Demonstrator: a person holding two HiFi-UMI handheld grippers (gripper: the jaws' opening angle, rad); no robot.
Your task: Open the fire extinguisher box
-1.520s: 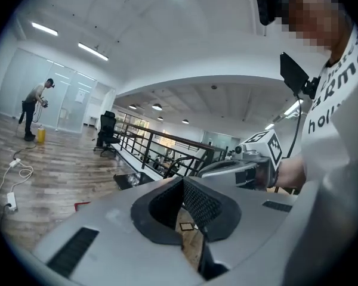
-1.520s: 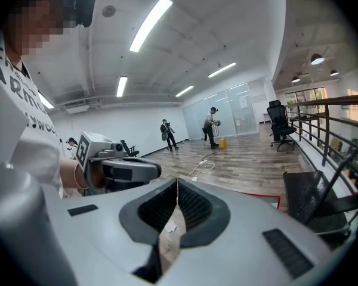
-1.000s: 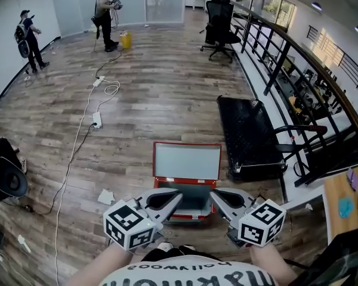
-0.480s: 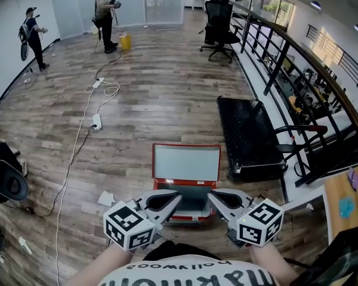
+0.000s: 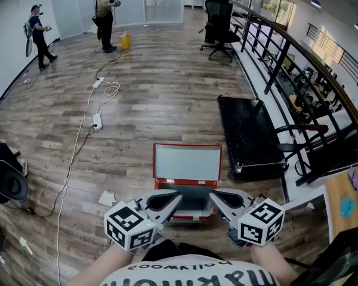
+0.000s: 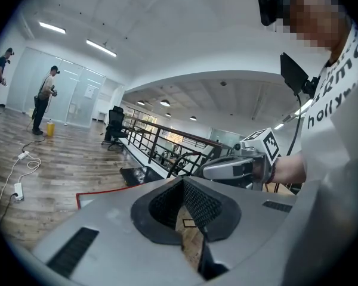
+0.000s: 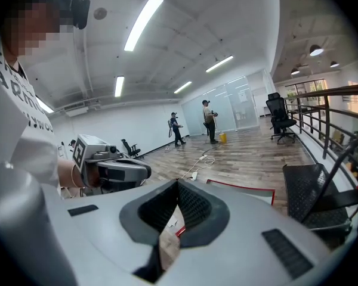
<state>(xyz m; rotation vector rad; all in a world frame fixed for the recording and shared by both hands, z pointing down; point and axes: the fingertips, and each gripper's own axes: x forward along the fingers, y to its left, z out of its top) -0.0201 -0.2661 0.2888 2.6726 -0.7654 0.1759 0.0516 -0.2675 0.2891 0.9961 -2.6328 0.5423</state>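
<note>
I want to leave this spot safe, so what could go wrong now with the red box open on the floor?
The lid of the fire extinguisher box is swung open on its far side, out on the floor; someone could step on it or trip over it. A white cable and power strip trail to its left, another trip point. The left gripper and right gripper, both shut and empty, hang just above the box and might knock it.
</note>
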